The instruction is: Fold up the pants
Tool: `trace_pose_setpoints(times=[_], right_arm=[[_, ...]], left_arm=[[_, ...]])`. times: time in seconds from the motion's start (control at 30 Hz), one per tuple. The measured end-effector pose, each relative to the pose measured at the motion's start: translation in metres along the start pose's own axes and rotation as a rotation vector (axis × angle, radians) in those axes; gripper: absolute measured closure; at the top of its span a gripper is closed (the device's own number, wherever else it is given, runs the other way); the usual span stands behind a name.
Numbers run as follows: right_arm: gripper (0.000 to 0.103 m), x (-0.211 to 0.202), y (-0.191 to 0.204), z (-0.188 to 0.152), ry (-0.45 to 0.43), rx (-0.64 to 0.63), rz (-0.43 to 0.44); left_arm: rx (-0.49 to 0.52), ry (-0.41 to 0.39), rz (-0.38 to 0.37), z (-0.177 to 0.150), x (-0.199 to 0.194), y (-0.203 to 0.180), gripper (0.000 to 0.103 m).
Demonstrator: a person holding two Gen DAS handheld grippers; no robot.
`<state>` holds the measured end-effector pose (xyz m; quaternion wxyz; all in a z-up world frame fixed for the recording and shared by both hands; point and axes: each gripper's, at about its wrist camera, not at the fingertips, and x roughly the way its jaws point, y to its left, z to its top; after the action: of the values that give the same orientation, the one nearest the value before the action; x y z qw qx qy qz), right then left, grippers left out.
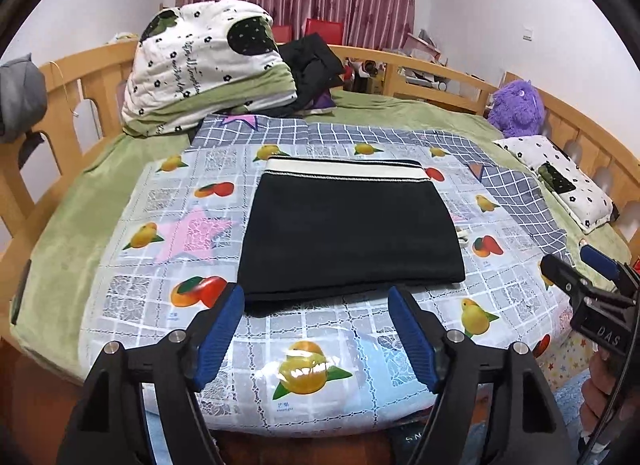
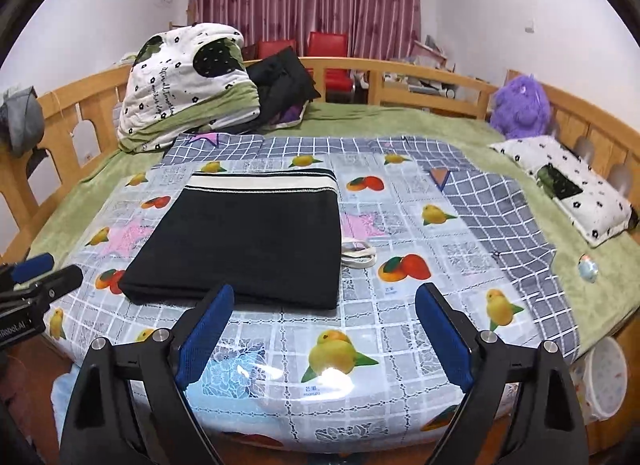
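The black pants [image 1: 348, 233] lie folded into a flat rectangle on the fruit-print plastic cover [image 1: 312, 381], white-striped waistband at the far edge. They also show in the right wrist view [image 2: 248, 241], left of centre. My left gripper [image 1: 316, 301] is open and empty, hovering just before the pants' near edge. My right gripper [image 2: 324, 301] is open and empty, before the pants' near right corner. The right gripper appears at the right edge of the left wrist view [image 1: 576, 265]; the left gripper appears at the left edge of the right wrist view [image 2: 52, 269].
A folded quilt [image 1: 204, 65] and dark clothes [image 1: 312, 65] sit at the bed's far left. A purple plush toy [image 1: 516, 105] and a pillow [image 1: 560, 177] lie at the right. A white drawstring [image 2: 358, 255] lies beside the pants. Wooden rails [image 2: 400, 69] surround the bed.
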<state>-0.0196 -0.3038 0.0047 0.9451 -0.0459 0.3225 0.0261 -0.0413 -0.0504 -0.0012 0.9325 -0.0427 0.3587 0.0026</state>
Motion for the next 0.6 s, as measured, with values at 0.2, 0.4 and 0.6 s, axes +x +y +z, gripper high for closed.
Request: trace_pose_setpoints(times=[0.2, 0.4, 0.6], right_arm=[[0.012, -0.004, -0.002, -0.005, 0.010, 0.018, -0.003], [0.012, -0.006, -0.007, -0.005, 0.004, 0.041, -0.005], [0.012, -0.004, -0.010, -0.005, 0.004, 0.046, -0.010]], left_arm=[[0.019, -0.007, 0.006, -0.003, -0.007, -0.007, 0.030], [0.022, -0.003, 0.001, -0.004, -0.006, -0.012, 0.029], [0.023, 0.002, 0.002, -0.005, -0.004, -0.013, 0.029]])
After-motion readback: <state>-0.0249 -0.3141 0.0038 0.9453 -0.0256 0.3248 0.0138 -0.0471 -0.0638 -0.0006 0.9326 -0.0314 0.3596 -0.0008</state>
